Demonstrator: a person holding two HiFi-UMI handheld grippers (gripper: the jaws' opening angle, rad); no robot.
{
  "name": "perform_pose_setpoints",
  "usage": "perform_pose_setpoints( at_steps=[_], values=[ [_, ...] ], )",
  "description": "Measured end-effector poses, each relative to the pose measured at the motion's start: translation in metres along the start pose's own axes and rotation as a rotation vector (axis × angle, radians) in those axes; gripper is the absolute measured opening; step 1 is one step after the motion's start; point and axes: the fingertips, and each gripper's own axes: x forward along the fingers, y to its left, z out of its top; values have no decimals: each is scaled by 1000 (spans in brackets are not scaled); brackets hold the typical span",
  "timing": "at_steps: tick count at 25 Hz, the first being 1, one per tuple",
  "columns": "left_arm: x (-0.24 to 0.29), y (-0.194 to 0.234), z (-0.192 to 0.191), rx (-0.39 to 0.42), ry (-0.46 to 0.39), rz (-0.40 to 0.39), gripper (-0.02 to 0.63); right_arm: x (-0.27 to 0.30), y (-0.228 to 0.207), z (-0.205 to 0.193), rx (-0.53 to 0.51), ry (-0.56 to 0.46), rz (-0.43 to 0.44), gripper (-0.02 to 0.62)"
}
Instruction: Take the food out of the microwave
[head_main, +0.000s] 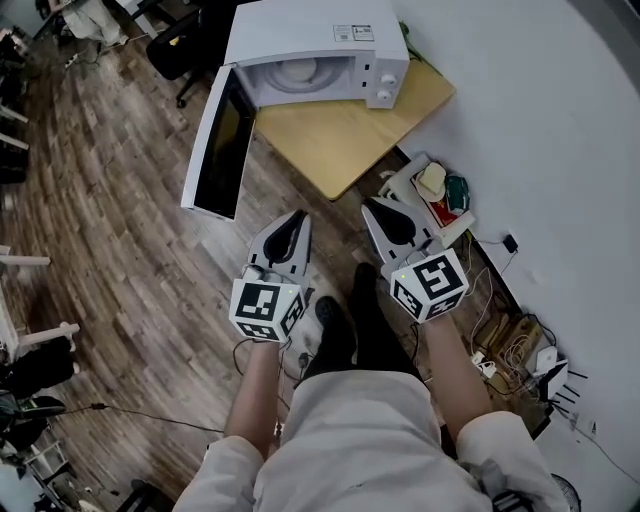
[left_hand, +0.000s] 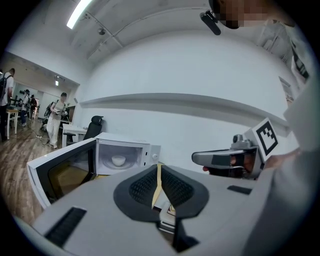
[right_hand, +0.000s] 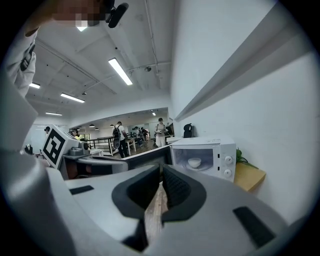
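Observation:
A white microwave stands on a wooden table, its door swung wide open to the left. Inside, a white bowl sits on the turntable; it also shows as the bowl in the left gripper view and the bowl in the right gripper view. My left gripper and right gripper hang side by side over the floor, well short of the table, both pointing toward the microwave. Both are shut with nothing held, as seen at the left gripper and the right gripper.
The open door juts out past the table's left edge over the wood floor. Boxes and small items and cables with power strips lie along the white wall at right. An office chair stands behind the microwave. A person stands far off.

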Motion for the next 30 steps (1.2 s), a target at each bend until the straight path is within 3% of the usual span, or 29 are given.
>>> perform_pose_setpoints(
  at_steps=[8, 24, 30],
  values=[
    [39, 17, -7, -1, -3, 7, 16, 30, -30, -20, 11, 29, 23, 64],
    [118, 38, -24, 13, 5, 66, 223, 84, -103, -39, 14, 35, 87, 243],
    [153, 41, -35, -2, -1, 86, 268, 96, -130, -46, 39, 33, 134, 267]
  ],
)
